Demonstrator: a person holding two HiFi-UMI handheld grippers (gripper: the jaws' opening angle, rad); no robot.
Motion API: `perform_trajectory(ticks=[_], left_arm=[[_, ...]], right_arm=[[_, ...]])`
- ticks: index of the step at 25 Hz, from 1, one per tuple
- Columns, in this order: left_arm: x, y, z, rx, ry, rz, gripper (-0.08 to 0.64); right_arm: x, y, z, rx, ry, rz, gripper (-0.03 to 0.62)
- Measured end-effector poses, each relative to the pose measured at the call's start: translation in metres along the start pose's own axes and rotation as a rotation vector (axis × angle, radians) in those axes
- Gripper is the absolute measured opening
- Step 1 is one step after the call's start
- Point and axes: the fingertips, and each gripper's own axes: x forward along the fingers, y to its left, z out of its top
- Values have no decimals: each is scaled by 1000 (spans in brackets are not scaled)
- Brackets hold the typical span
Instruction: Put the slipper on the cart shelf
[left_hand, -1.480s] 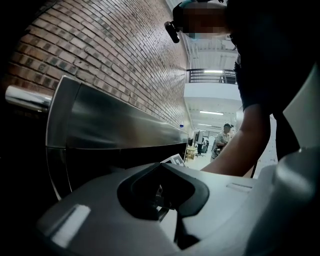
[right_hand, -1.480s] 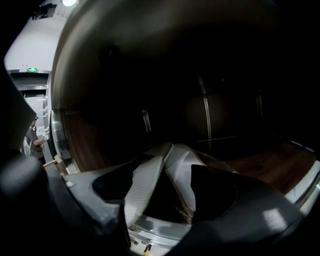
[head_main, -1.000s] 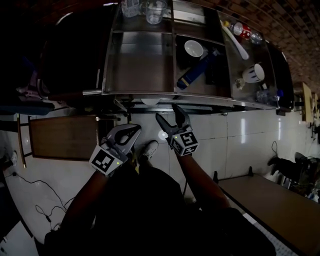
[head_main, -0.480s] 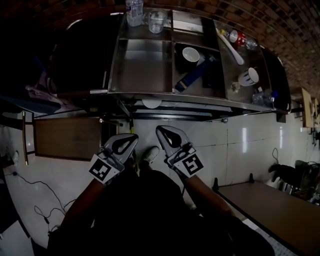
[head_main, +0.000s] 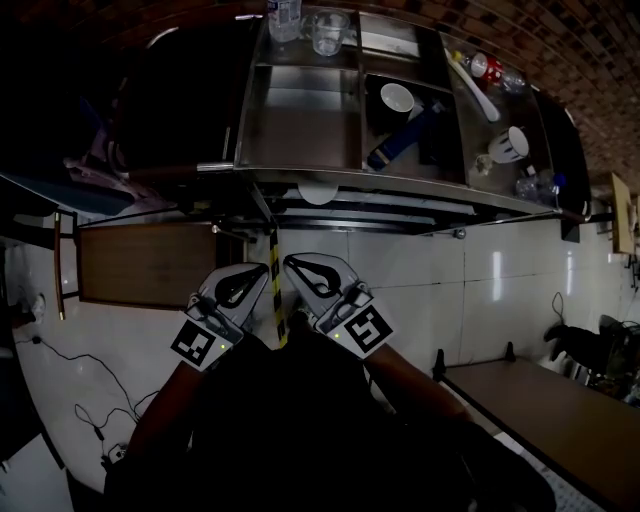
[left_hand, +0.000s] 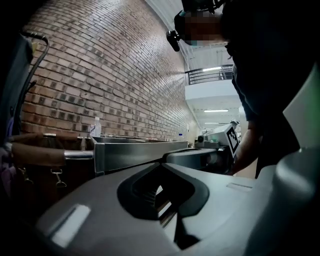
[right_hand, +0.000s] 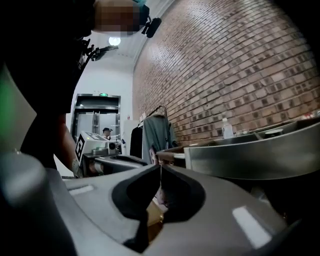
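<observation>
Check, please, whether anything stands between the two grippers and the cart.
Nothing visible does. The left gripper and right gripper, both shut and empty, hang just short of the near rim of the cart. I cannot make out a slipper in any view.

white bowl (head_main: 397, 98) beside a tilted blue bottle (head_main: 398, 142), glass mug (head_main: 328, 33), white mug (head_main: 512, 143), red can (head_main: 480, 66), wooden table (head_main: 145, 265), cable (head_main: 70, 385) on tiled floor (head_main: 450, 290), brick wall (left_hand: 100, 75)
</observation>
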Motion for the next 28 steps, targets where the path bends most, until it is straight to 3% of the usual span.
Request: perform_trajectory(ticks=[6,14,19,28], left_arm=[[-57,19,-3,11,-23,2,0],[-182,66,-3,-39,-82,10,0],[-245,92,-3,-26,-100,-15,0],[-299,100,-1,-44,-124,-55,0]], right_arm=[[47,59,3,-10,-4,49,2],[130,154,14,-11,2,32,2],[170,203,14,-10,11,-4,2],[201,257,19,-41,18,-31,2]])
